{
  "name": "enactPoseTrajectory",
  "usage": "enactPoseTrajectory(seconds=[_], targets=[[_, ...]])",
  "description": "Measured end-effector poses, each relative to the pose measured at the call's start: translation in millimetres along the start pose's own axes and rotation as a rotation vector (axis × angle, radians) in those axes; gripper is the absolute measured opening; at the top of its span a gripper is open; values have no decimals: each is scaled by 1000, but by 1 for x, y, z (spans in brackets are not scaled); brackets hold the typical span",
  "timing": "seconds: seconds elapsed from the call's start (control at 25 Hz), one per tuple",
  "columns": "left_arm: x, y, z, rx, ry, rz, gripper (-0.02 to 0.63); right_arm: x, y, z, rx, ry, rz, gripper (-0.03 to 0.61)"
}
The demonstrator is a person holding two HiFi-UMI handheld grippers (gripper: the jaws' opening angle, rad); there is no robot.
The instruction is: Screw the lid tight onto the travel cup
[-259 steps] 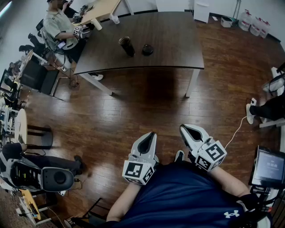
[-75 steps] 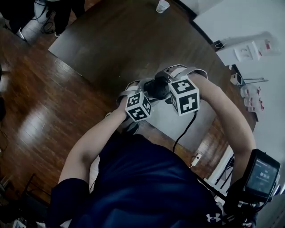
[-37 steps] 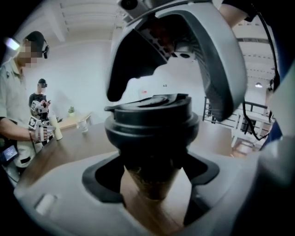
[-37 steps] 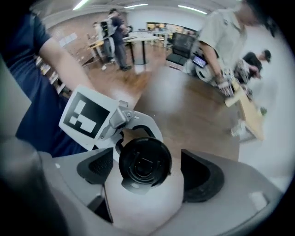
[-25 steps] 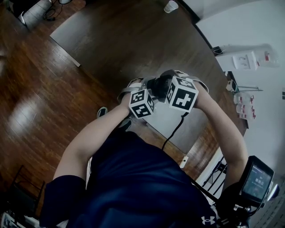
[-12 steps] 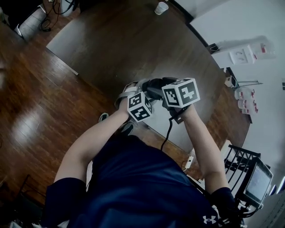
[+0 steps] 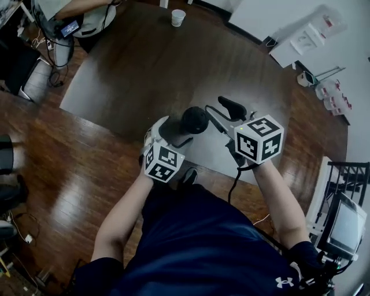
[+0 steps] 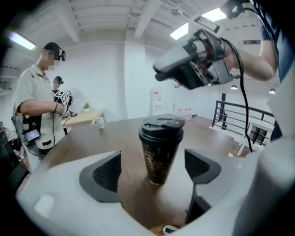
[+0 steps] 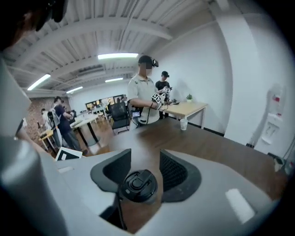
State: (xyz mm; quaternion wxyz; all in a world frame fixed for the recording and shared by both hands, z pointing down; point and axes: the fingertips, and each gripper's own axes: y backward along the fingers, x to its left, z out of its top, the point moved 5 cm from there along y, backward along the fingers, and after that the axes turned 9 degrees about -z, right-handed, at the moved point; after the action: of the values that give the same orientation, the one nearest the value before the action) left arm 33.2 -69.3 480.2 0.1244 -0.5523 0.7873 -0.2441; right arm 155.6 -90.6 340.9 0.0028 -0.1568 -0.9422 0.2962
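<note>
Big dark table (image 7: pixel 144 63) filling the head view, and all the action is close to its near edge, right in front of the person.

The left gripper (image 8: pixel 154 169) is level with the cup body. Its jaws have just been opening and now stand as wide as they go. The cup stands between them, but there is clear daylight on both sides and neither pad touches it.

The right gripper (image 9: pixel 144 163) hangs above the cup, looking down on the lid. Its jaws have just been closing and sit about half apart with nothing between them. The left gripper view confirms it is well clear above the cup, so it's empty.

The travel cup (image 8: pixel 159 154) stands upright on the table on its own, near that near edge, with no one holding it.

The lid (image 9: pixel 137 185) is on! It's black, sits flat and square on the rim, and shows no gap or tilt from either gripper view.

Far off by the far edge, a small paper cup (image 7: pixel 178 17) sits out of play.

My read: the screwing looks done, or at least paused, with both grippers let go. How tight the lid is can't be seen. If anything is left, it's one more re-grip and twist, or simply backing away.
</note>
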Motion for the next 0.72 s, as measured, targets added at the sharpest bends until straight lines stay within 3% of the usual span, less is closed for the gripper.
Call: enactPoseTrajectory(seconds=[0.08, 0.16, 0.24, 0.36, 0.52, 0.72], targets=[[-5, 26, 15, -72, 34, 20, 417, -6, 23, -7, -63, -81, 21, 159], [-9, 54, 39, -193, 72, 40, 345, -9, 42, -16, -137, -146, 22, 114], [-15, 82, 68, -329, 103, 49, 211, -10, 62, -24, -232, -191, -7, 27], [-33, 107, 110, -454, 137, 45, 5, -10, 89, -38, -345, -244, -34, 12], [-62, 109, 133, -462, 122, -8, 5, -2, 112, -49, -424, -261, -39, 11], [-80, 103, 136, -448, 131, -16, 5, 7, 127, -53, -489, -190, -96, 12]])
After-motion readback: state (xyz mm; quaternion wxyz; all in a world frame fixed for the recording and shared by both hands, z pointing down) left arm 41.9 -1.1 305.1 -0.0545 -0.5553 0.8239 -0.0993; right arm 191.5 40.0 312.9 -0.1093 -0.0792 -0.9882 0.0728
